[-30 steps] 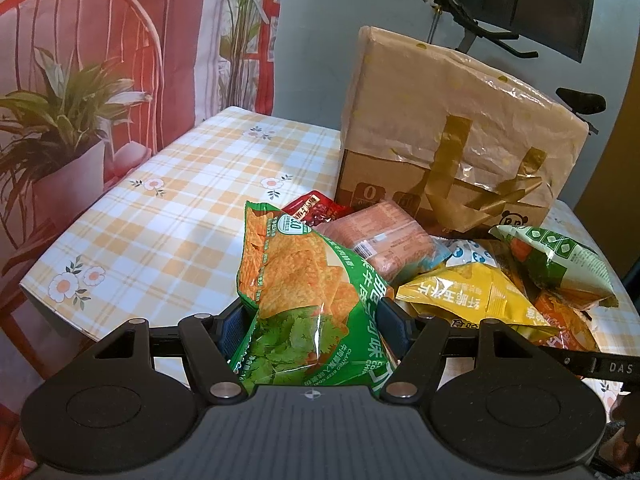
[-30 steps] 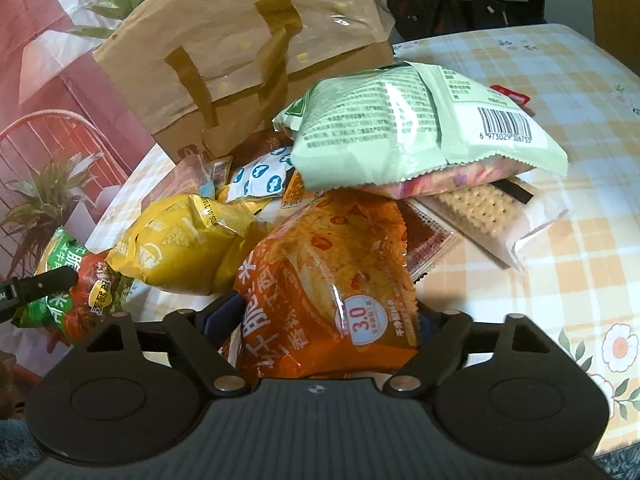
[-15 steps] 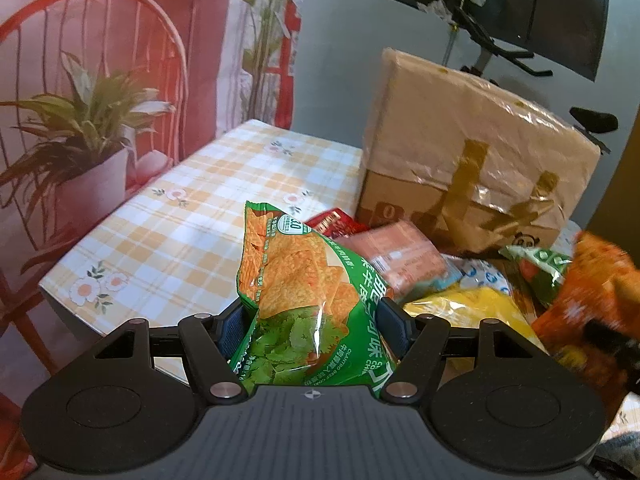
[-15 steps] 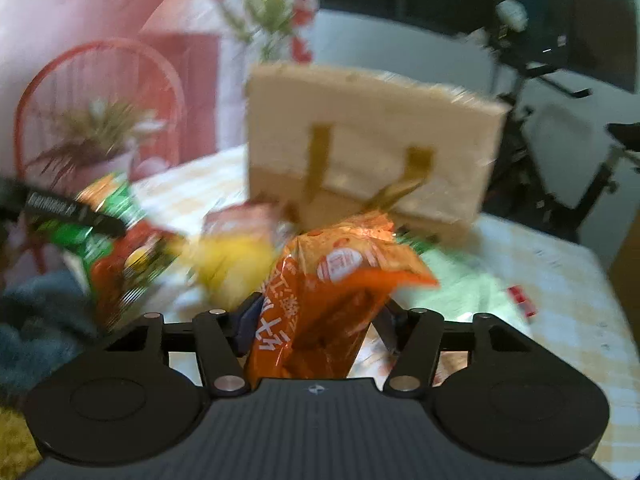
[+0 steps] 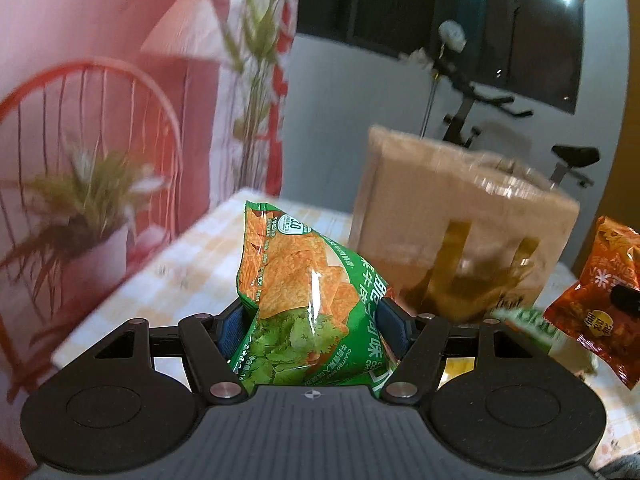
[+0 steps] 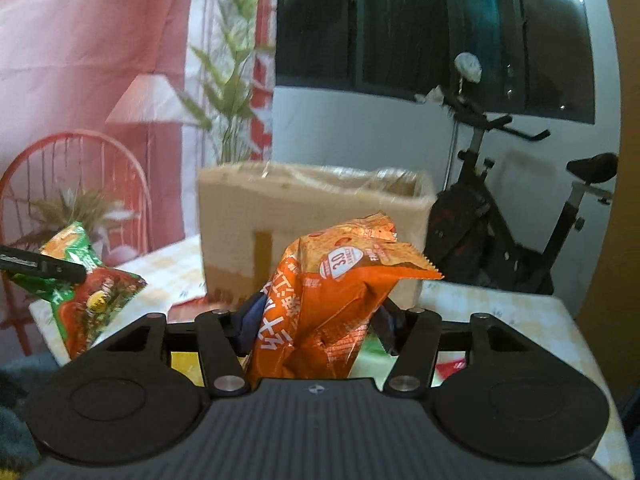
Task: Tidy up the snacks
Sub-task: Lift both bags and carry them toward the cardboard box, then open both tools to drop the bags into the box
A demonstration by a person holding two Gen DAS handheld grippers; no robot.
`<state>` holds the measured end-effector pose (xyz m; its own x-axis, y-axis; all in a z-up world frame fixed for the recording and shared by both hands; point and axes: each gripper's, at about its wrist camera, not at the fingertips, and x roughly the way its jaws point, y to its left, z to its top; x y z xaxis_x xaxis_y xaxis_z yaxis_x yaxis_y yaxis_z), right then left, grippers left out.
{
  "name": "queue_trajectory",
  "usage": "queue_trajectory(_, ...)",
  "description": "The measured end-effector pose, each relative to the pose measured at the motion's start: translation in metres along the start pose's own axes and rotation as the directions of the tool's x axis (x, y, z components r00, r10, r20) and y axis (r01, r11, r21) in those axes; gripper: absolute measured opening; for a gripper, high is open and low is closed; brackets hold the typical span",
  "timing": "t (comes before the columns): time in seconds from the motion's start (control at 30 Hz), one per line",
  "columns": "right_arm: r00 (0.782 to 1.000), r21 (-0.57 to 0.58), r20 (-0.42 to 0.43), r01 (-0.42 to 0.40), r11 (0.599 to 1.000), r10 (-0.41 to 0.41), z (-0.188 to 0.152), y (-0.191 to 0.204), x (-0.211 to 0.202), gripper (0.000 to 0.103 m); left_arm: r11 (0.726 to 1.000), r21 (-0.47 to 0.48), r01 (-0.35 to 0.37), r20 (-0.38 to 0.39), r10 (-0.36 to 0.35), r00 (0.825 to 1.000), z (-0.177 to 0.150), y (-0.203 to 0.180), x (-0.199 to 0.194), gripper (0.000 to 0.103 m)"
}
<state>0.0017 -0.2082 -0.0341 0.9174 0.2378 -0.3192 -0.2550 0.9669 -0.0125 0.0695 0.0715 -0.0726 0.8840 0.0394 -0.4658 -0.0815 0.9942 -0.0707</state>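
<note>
Left gripper (image 5: 310, 322) clamps green cracker bag (image 5: 298, 300), right gripper (image 6: 314, 322) clamps orange bag (image 6: 324, 300); both bags upright, long axes vertical, above checked table (image 5: 192, 268) before cardboard box (image 6: 312, 216); exercise bike (image 6: 520, 216) behind.

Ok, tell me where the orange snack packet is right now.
The orange snack packet is clamped in the right gripper, held up in front of the brown paper bag; the left wrist view shows it at the far right edge.

green snack bag (image 5: 304, 300): glossy plastic film | orange snack bag (image 6: 324, 304): glossy foil | box (image 6: 312, 216): matt cardboard
</note>
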Motion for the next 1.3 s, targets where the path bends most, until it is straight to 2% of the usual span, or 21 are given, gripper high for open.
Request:
queue_trajectory(0.23,0.997,0.041,0.064,0.033,0.999,-0.035,0.027,-0.024,0.005,0.059,0.999,0.047,0.026,0.109,-0.031,0.994,0.041,-0.012,-0.008,0.071)
queue_trajectory(0.47,0.993,0.048,0.103,0.048,0.998,-0.052,0.049,-0.041,0.012,0.059,0.995,0.081,0.052,0.171,-0.065,0.983,0.069,-0.033,-0.001,0.071)
queue_trajectory(0.63,0.987,0.033,0.153,0.042,0.999,-0.046,0.07,-0.048,0.02,0.059,0.988,0.13,0.087,0.249,-0.118,0.961,0.092,-0.055,0.0,0.071)
queue_trajectory(0.8,0.974,-0.003,0.222,0.045,0.999,-0.043,0.094,-0.05,0.029,0.059,0.982,0.145,0.12,0.29,-0.158,0.944,0.116,-0.074,0.012,0.071)
queue_trajectory(0.93,0.968,-0.048,0.25,0.049,0.998,-0.035,0.112,-0.05,0.05,0.059,0.984,0.142,0.107,0.301,-0.146,0.942,0.135,-0.088,0.037,0.071)
queue_trajectory(1.1,0.963,-0.034,0.268,0.028,0.999,-0.018,0.128,-0.058,0.093,0.059,0.983,0.14,0.122,0.308,-0.16,0.938,0.157,-0.107,0.075,0.071)
queue_trajectory(1.3,0.975,-0.019,0.217,0.056,0.998,-0.05,0.128,-0.061,0.147,0.059,0.984,0.15,0.1,0.259,-0.137,0.956,0.161,-0.128,0.121,0.071)
